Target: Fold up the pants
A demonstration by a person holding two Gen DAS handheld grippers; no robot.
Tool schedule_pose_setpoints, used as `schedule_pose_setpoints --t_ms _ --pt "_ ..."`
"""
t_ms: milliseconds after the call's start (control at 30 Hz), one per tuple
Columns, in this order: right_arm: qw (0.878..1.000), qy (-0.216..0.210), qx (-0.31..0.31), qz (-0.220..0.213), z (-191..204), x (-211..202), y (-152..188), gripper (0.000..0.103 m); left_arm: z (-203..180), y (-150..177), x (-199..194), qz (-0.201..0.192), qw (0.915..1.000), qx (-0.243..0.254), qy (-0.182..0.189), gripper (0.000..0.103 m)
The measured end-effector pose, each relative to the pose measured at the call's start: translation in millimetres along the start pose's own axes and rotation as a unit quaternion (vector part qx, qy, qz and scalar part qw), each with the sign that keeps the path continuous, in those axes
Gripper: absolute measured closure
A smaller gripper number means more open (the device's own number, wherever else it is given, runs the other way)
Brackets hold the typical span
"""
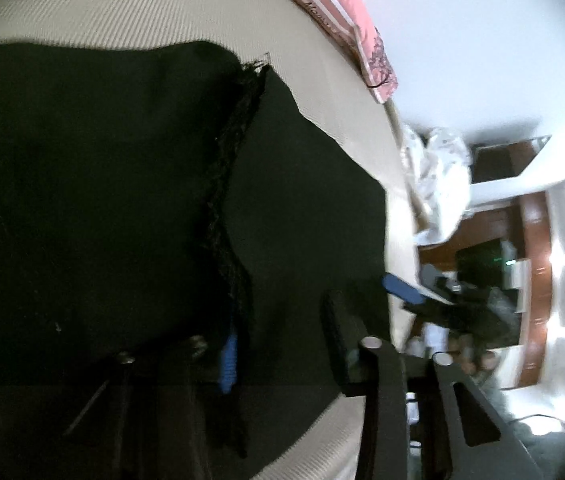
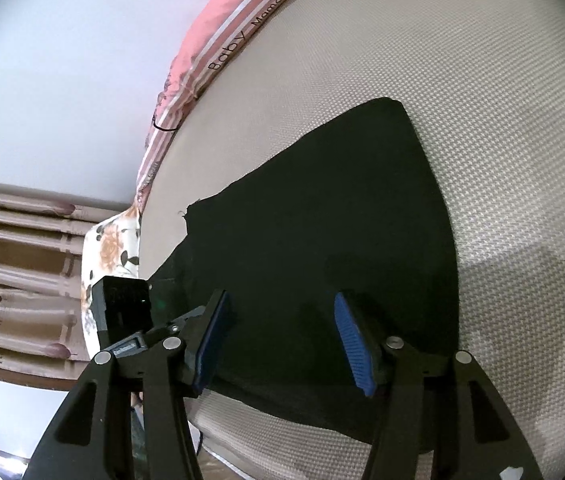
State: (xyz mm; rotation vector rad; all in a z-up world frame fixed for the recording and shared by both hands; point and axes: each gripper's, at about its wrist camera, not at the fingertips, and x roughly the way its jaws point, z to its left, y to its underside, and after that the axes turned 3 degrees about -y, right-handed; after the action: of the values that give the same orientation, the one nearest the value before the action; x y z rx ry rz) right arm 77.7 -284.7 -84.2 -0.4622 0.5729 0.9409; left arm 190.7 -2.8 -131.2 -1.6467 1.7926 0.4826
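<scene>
Black pants [image 1: 102, 200] lie spread on a beige woven mattress [image 1: 122, 8]. A frayed seam edge [image 1: 234, 184] runs down the cloth and drapes over the left blue pad [image 1: 227, 364]. My left gripper [image 1: 282, 352] straddles that seam with a gap still showing between its jaws. In the right wrist view, the pants [image 2: 322, 208] taper away toward a far corner. My right gripper [image 2: 284, 346] stands open just above the near part of the cloth, with nothing pinched. One of its blue pads [image 1: 402, 290] shows at the mattress edge in the left wrist view.
A pink striped blanket [image 2: 218, 40] printed "Baby" lines the mattress's far edge, with a floral pillow [image 2: 110, 248] beside it. Pleated curtains [image 2: 14, 240] hang beyond. Wooden furniture [image 1: 530, 240] and a crumpled white cloth [image 1: 438, 176] lie past the mattress side.
</scene>
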Motion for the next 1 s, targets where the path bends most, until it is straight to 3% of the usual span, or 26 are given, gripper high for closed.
schedule_pose_setpoints --t_ms 33,67,167,333,500,633,767,867,933,1000 --pt "1.000 0.005 -0.007 -0.002 2 -1 0 0.050 -2 2 0 -0.006 0.9998 0.009 -0.016 0.079" --pt "1.000 0.013 -0.016 -0.004 4 -2 1 0.050 -5 5 0 -0.013 0.9991 0.019 -0.035 0.091" --pt "0.998 0.049 -0.047 -0.013 11 -5 3 0.050 -6 14 -3 -0.029 0.9979 0.022 -0.055 0.098" --pt "0.994 0.074 -0.073 -0.013 15 -8 8 0.050 -25 30 -20 -0.063 0.9943 0.043 -0.074 0.099" --pt "0.992 0.092 -0.083 -0.004 13 -3 11 0.050 -14 39 -17 -0.044 0.9943 0.023 -0.094 0.099" --pt "0.981 0.150 -0.121 0.008 16 9 18 0.052 -6 40 -14 -0.046 0.9937 0.020 -0.100 0.098" --pt "0.972 0.176 -0.157 0.009 16 19 24 0.052 -16 38 -13 -0.054 0.9888 0.040 -0.133 0.095" --pt "0.971 0.179 -0.156 0.005 21 16 20 0.052 -25 37 -18 -0.063 0.9798 0.060 -0.180 0.087" --pt "0.969 0.184 -0.164 -0.013 25 10 14 0.052 -35 36 -26 -0.085 0.9638 0.086 -0.237 0.080" --pt "0.961 0.204 -0.184 -0.035 32 6 5 0.052 -39 34 -32 -0.103 0.9550 0.103 -0.258 0.069"
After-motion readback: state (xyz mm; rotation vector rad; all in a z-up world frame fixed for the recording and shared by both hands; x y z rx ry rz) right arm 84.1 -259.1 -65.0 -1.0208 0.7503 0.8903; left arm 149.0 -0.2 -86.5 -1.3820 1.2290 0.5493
